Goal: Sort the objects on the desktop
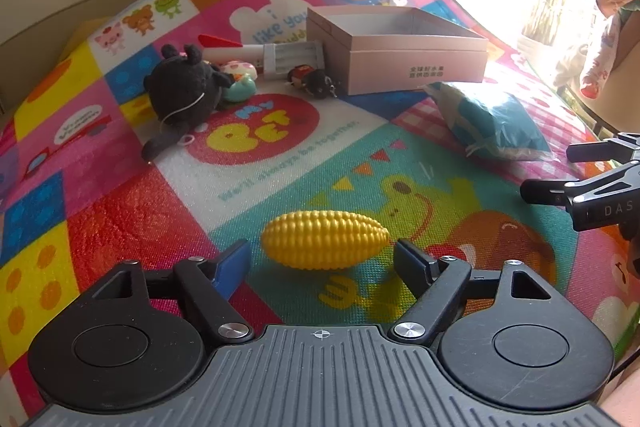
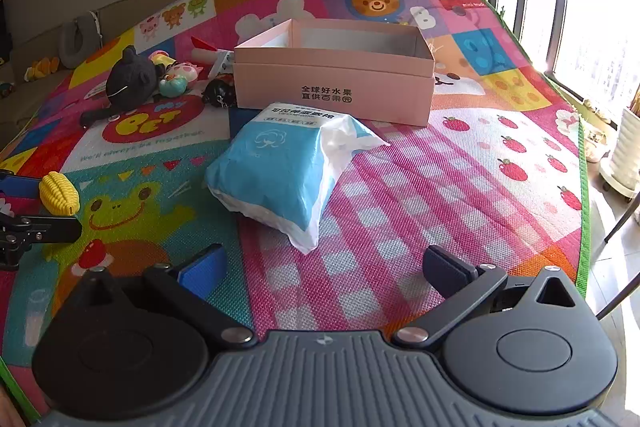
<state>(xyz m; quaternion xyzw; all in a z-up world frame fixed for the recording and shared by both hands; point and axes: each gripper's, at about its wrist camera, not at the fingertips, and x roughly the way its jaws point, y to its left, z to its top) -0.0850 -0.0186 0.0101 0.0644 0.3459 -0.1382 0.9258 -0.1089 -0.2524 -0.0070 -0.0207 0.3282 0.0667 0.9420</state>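
A yellow toy corn cob (image 1: 324,239) (image 2: 60,193) lies on the colourful play mat (image 1: 120,219) between the fingers of my left gripper (image 1: 322,263) (image 2: 40,207). The jaws stand either side of the cob, with a narrow gap showing at the blue left pad (image 1: 234,263). My right gripper (image 2: 324,271) (image 1: 560,173) is open with nothing in it, and a blue and white tissue pack (image 2: 280,171) (image 1: 500,127) lies just ahead of it. Behind the pack stands an open pink box (image 2: 332,95) (image 1: 416,67).
Left of the box sit a black plush toy (image 1: 180,91) (image 2: 130,79), a teal and pink toy (image 1: 240,87), a small black and red figure (image 1: 312,79) and a white rocket with a red tip (image 1: 224,47). A person's patterned sleeve (image 1: 600,59) shows at the right.
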